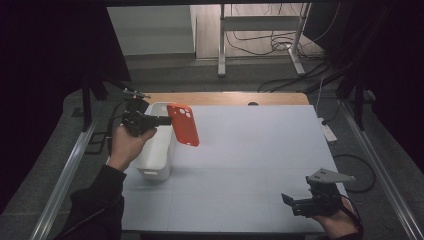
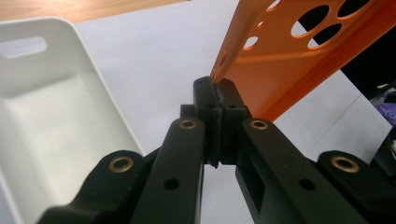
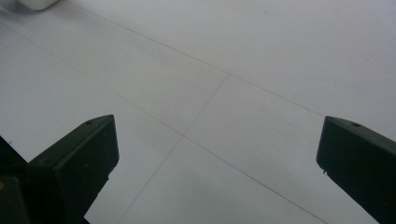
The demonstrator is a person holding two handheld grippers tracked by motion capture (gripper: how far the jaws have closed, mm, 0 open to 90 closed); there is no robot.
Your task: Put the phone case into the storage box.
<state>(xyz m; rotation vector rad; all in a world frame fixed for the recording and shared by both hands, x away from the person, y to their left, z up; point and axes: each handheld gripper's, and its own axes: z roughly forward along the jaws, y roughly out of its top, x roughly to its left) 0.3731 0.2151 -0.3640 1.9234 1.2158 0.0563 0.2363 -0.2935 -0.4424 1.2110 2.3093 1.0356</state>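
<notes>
While the left gripper has its jaws clamped on the edge of an orange phone case, the case hangs just beside a white bin whose visible inside is bare. Well apart, the right gripper holds its jaws wide over the white surface.

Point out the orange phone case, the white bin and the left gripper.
orange phone case [image 1: 183, 125], high view, middle of its back.
white bin [image 1: 156, 152], high view, its right wall.
left gripper [image 2: 217, 91], left gripper view, where its jaws pinch the case's edge.
</notes>
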